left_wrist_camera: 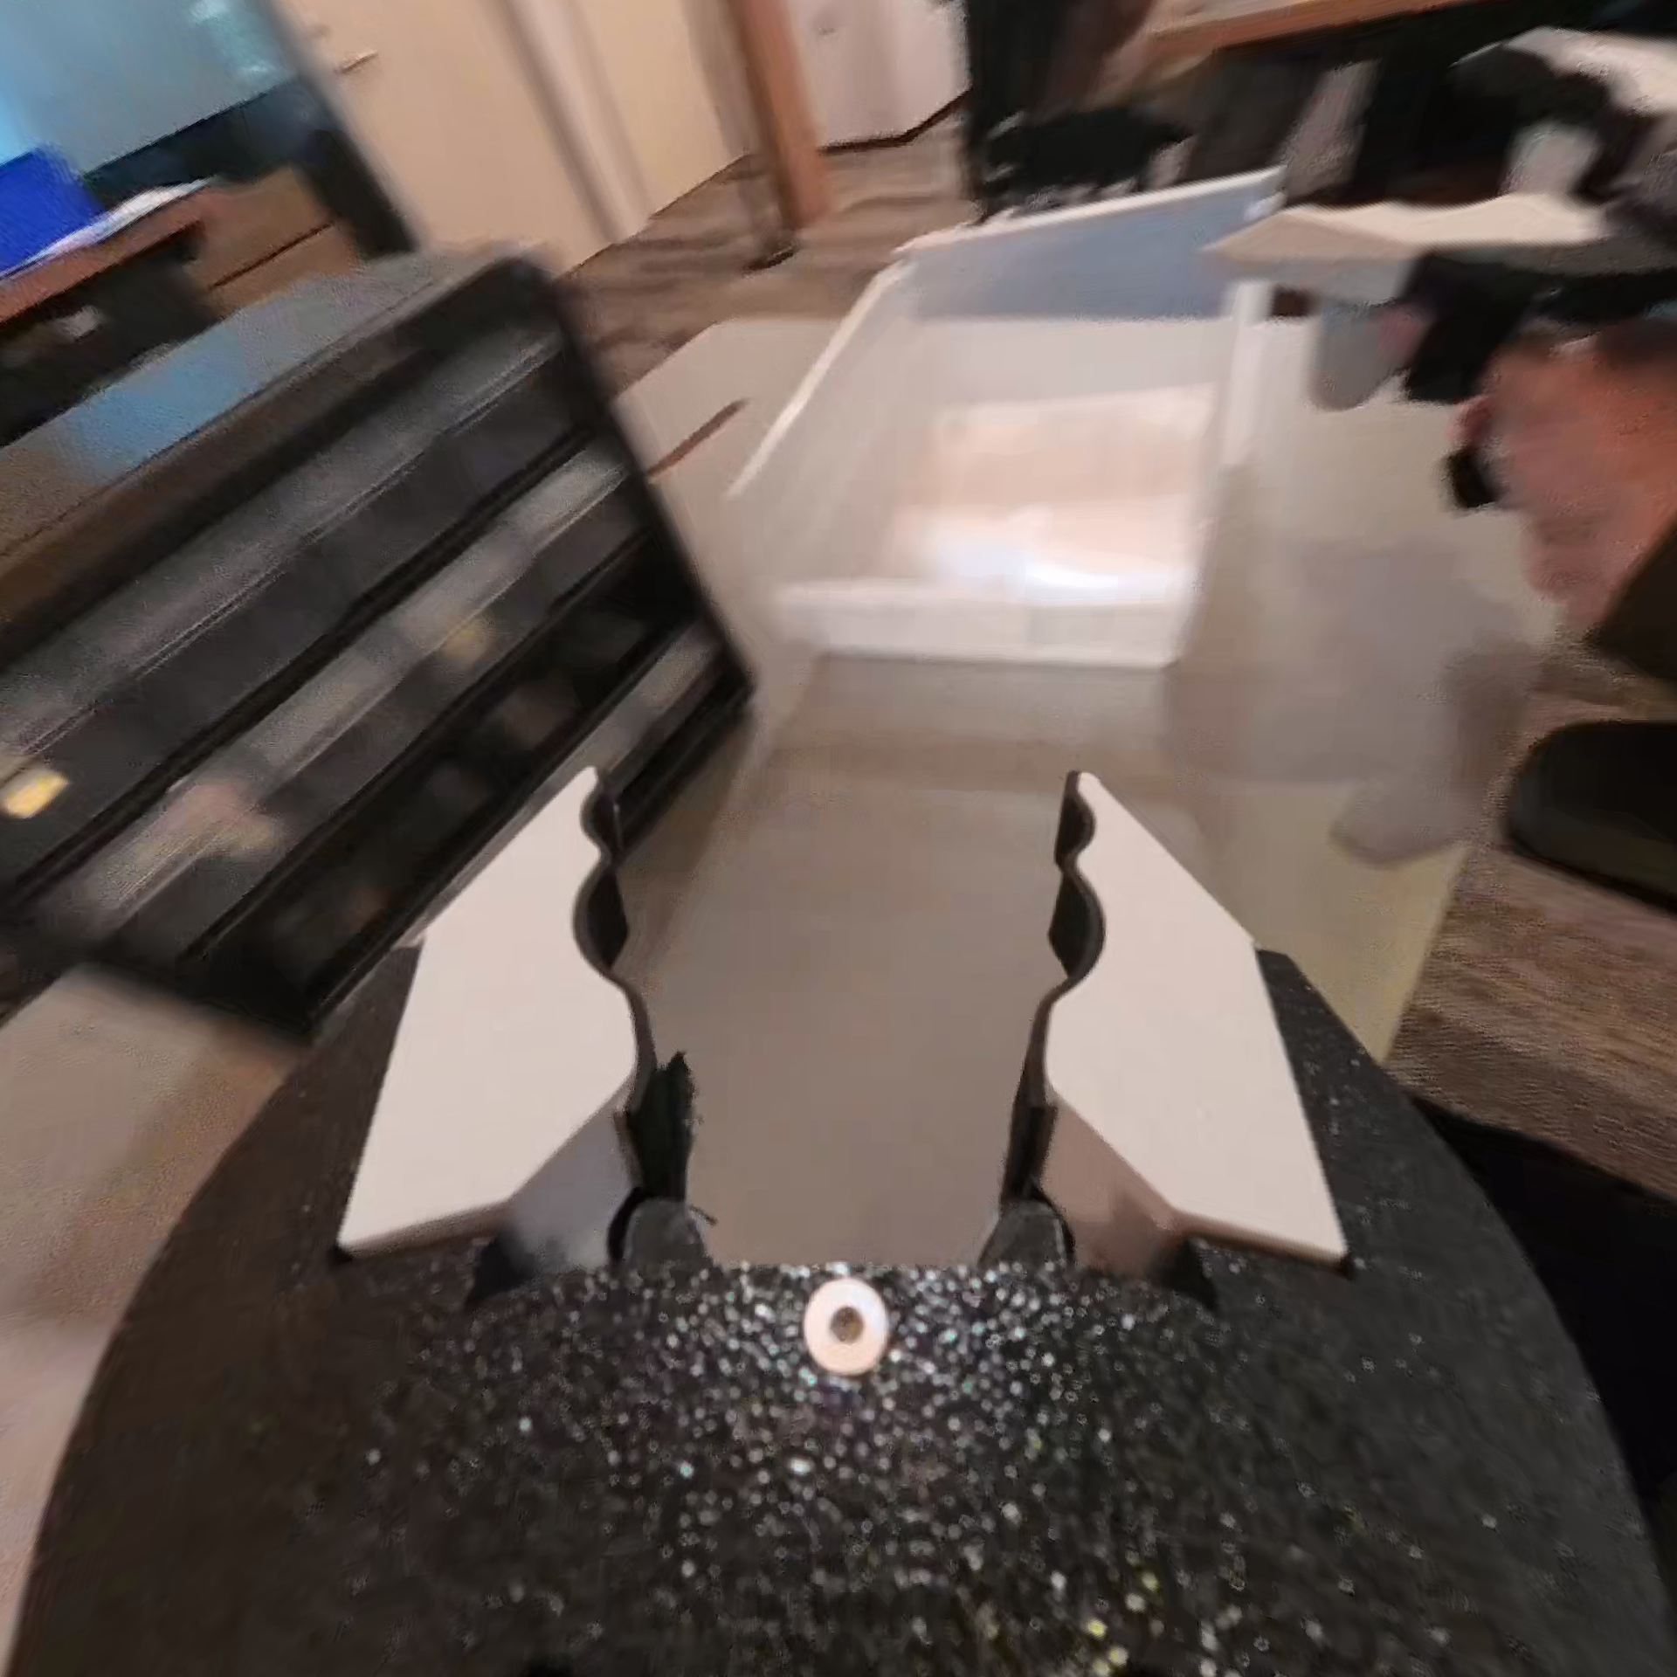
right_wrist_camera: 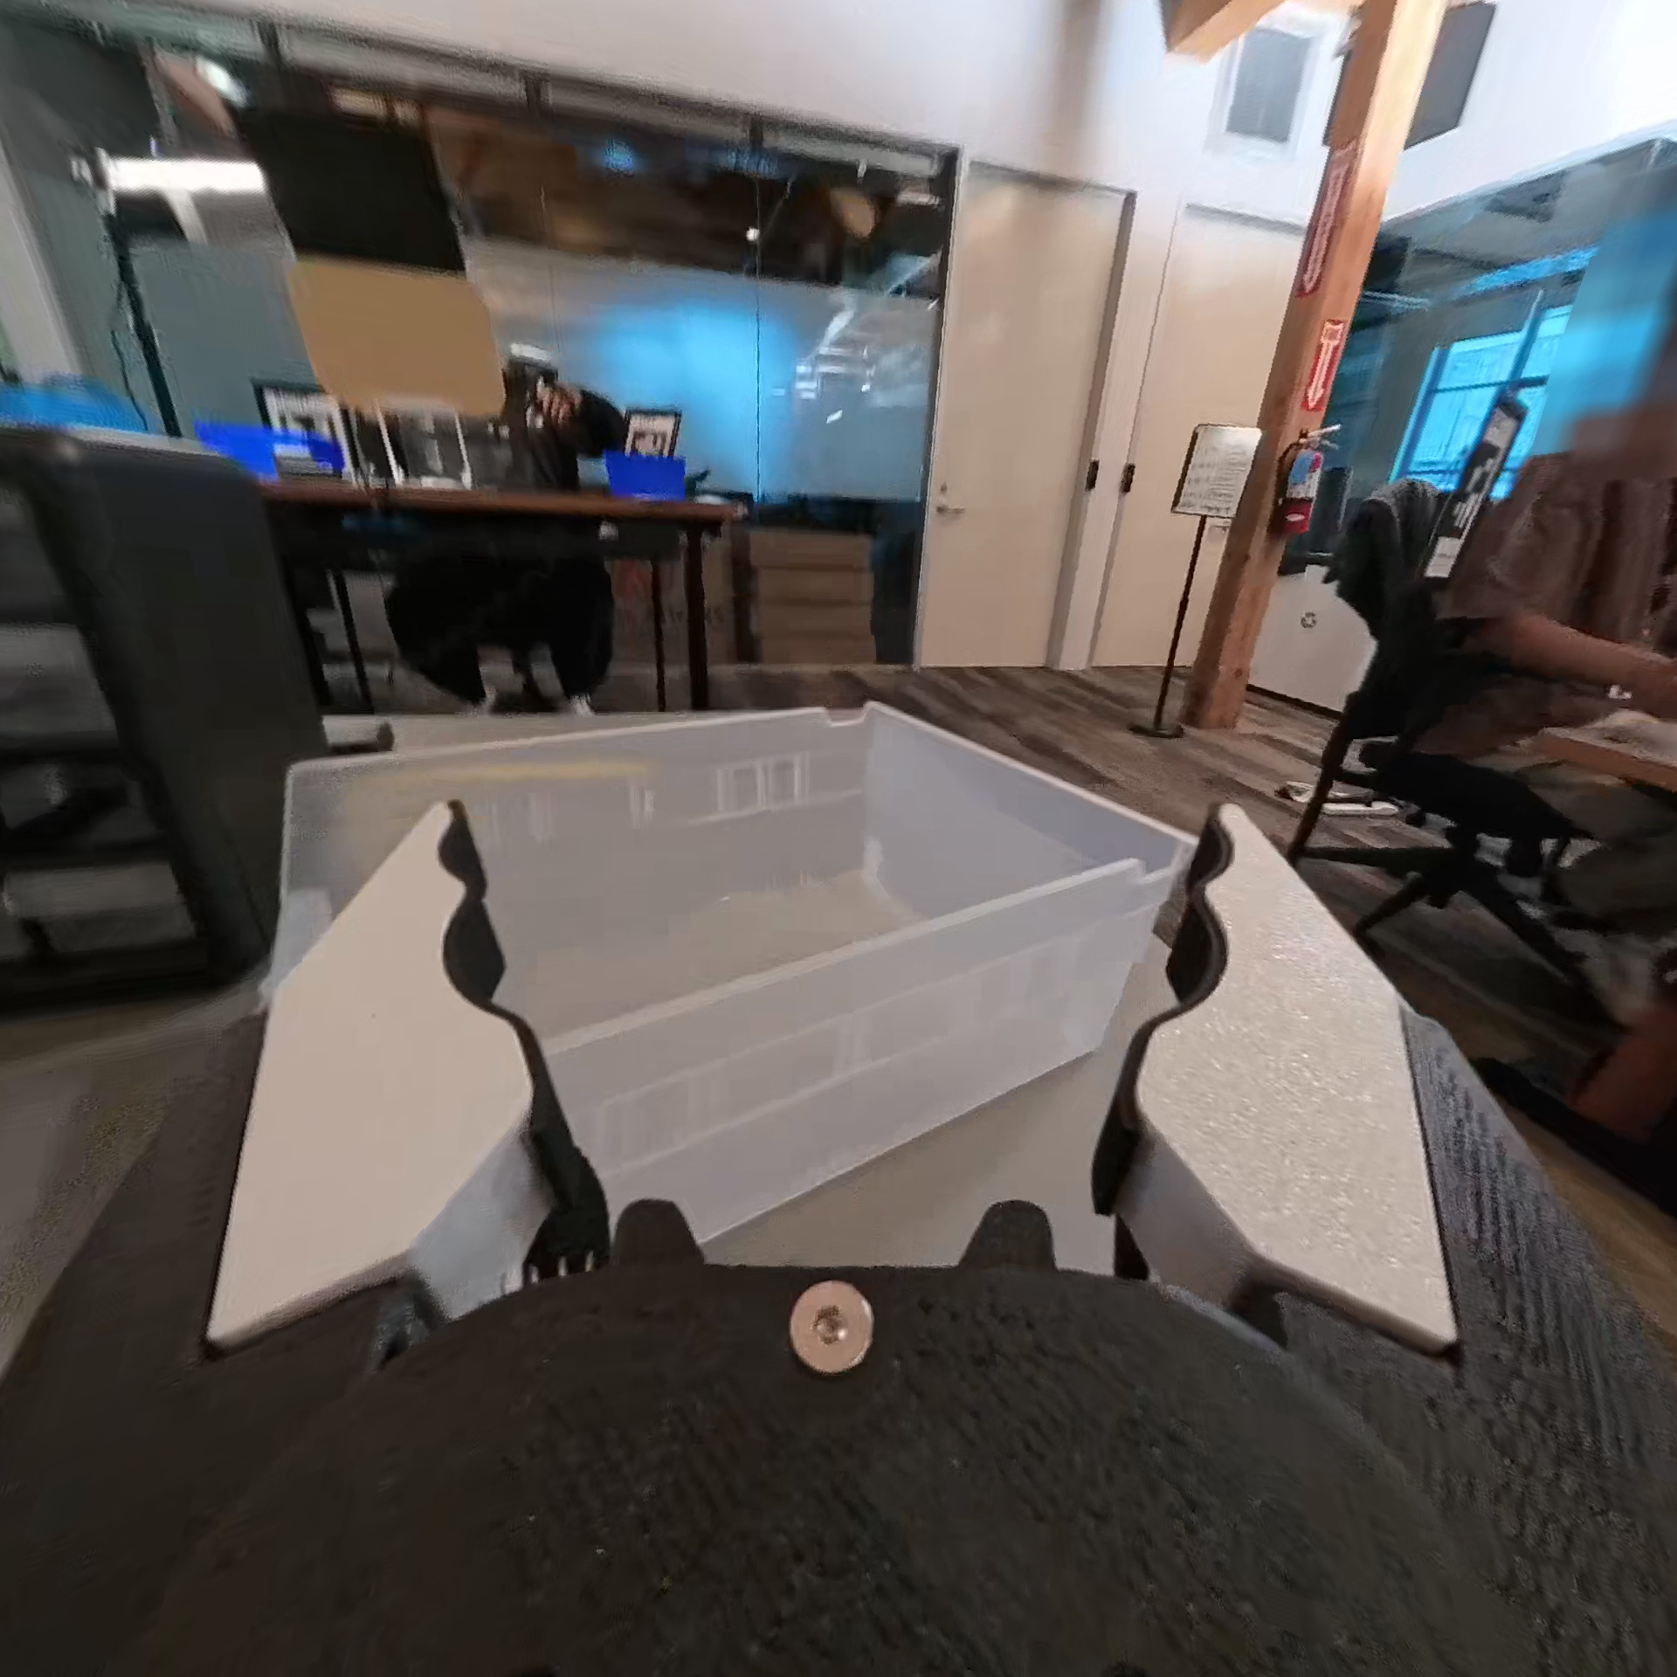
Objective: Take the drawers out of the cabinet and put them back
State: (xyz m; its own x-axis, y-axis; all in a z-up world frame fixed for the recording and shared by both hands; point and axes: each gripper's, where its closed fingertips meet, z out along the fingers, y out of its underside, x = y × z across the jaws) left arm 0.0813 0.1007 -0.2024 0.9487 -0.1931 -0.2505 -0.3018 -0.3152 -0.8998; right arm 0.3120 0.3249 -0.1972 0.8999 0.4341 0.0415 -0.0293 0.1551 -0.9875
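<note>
Currently: clear plastic drawer (right_wrist_camera: 726, 916) out on table (left_wrist_camera: 862, 907), right of black cabinet (left_wrist_camera: 318, 617). Our left gripper (left_wrist_camera: 839, 799) and right gripper (right_wrist_camera: 835, 835) both wide, empty. We judge drawer light, slick, slightly flexible; grip near rim.

One clear drawer (right_wrist_camera: 726, 916) out on my table (left_wrist_camera: 844, 907) at twelve o'clock, one black cabinet (left_wrist_camera: 299, 653) at ten o'clock, my two grippers, left (left_wrist_camera: 839, 898) and right (right_wrist_camera: 835, 962), both spread wide, two people in the background.
</note>
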